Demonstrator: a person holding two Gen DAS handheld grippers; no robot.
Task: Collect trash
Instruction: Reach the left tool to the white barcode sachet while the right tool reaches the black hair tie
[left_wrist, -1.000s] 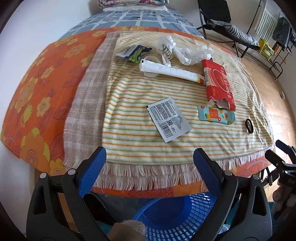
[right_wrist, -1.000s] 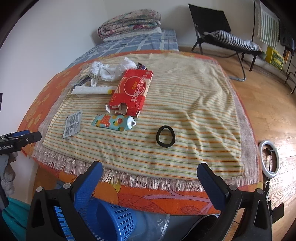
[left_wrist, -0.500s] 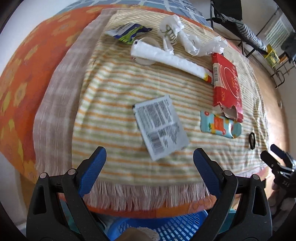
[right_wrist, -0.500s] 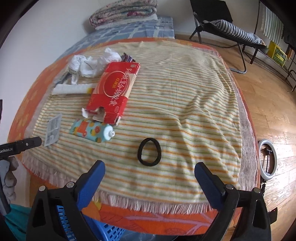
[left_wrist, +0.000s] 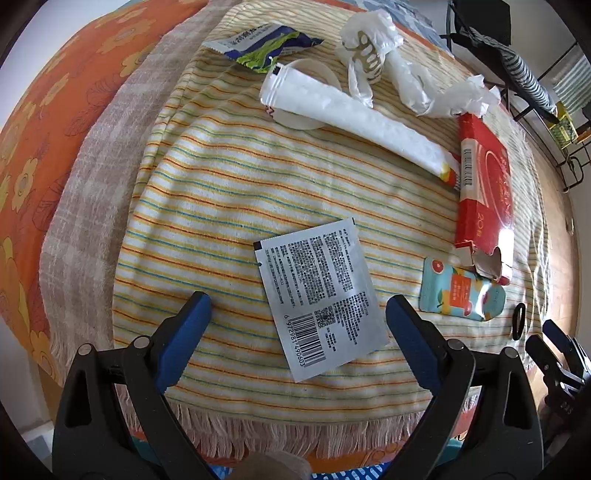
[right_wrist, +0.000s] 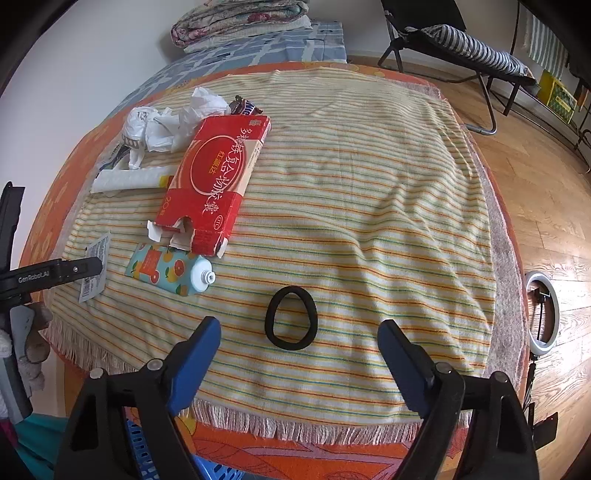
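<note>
My left claw (left_wrist: 297, 314) hangs spread wide over the flat white sachet (left_wrist: 319, 297), and that is the relation my next move turns on: the sachet lies straight ahead between my two blue fingers, nearer the right finger than the left, with nothing pinched yet. Its long axis runs on a slant, from the upper left corner down to the barcode end by the fringe of the striped blanket (left_wrist: 229, 192), so it sits crosswise to neither finger squarely; I judge a slight roll of my wrist would let the pads meet its long edges. It lies flat on the cloth, so I expect to have to dig under an edge. My right claw (right_wrist: 299, 350) points down at the black hair tie (right_wrist: 291, 317), which rests just beyond its fingertips and roughly centred between them; its jaws are closing, with nothing between them yet. The red box (right_wrist: 216, 181) and the fruit-printed tube (right_wrist: 168, 271) lie between the two claws, a little nearer my left. The blue basket (right_wrist: 136, 443) shows below the bed edge.
</note>
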